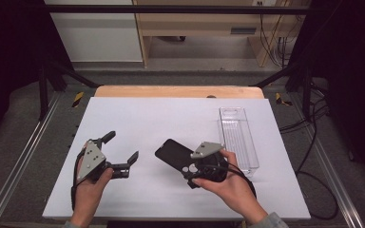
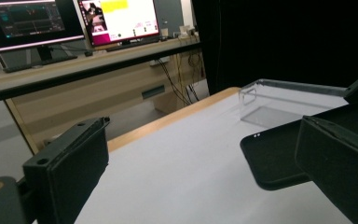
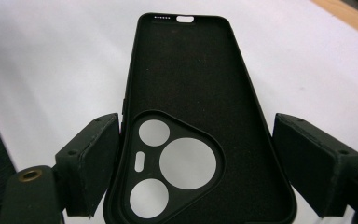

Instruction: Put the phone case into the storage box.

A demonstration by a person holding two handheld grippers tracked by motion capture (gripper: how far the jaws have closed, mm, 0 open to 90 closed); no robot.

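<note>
Right gripper [image 1: 193,172] fingers [image 3: 91,161] sit either side of the black phone case [image 3: 193,116], lower centre of the right gripper view, though whether they're actually pinching it I can't tell. Left gripper [image 1: 122,153] is spread wide with nothing in it, lower left of the high view, over the white mat [image 1: 138,118]. The clear plastic bin [image 1: 237,135] sits right of centre.

Table [image 1: 123,118]: carries every item listed.
Left gripper [image 1: 122,153]: near left part of the table, above the surface, jaws apart with nothing between them, pointing toward the centre.
Right gripper [image 1: 188,167]: near right of centre, well apart from the left gripper.
Phone case [image 1: 170,153]: between the right gripper's jaws [image 3: 186,140], inner side up, camera-cutout end nearest the hand, far end reaching toward the table's middle.
Clear tray [image 1: 237,137]: just right of the right gripper, long side running front to back, near the table's right edge.
</note>
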